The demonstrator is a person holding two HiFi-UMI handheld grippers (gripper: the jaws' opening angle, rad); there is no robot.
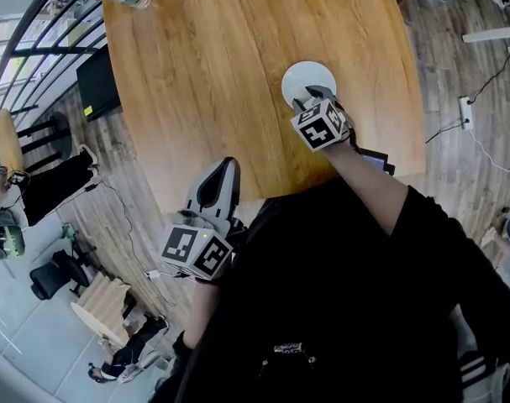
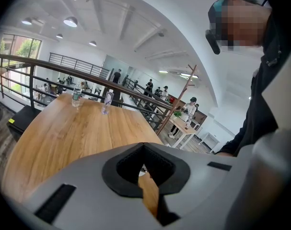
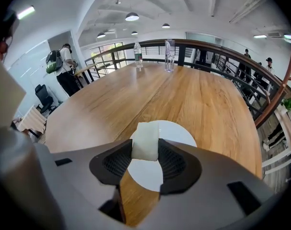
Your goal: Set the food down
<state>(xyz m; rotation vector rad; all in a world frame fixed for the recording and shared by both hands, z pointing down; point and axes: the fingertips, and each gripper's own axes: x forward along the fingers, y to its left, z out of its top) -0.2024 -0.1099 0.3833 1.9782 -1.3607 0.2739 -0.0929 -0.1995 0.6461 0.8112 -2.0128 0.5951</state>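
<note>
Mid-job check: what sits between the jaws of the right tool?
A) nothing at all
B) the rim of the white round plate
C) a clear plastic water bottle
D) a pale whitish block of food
D: in the right gripper view, the pads of the right tool press on both sides of the pale whitish block of food, and the white round plate shows beyond it on the wooden table.

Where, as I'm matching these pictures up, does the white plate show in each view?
Head view: the white plate sits upper centre-right, partly under the right tool.
Left gripper view: not clearly in it; a pale scrap between the jaws is too small to tell.
Right gripper view: low centre, behind the held food block.
Shared landmark: the bottles at the wooden table's far edge.
</note>
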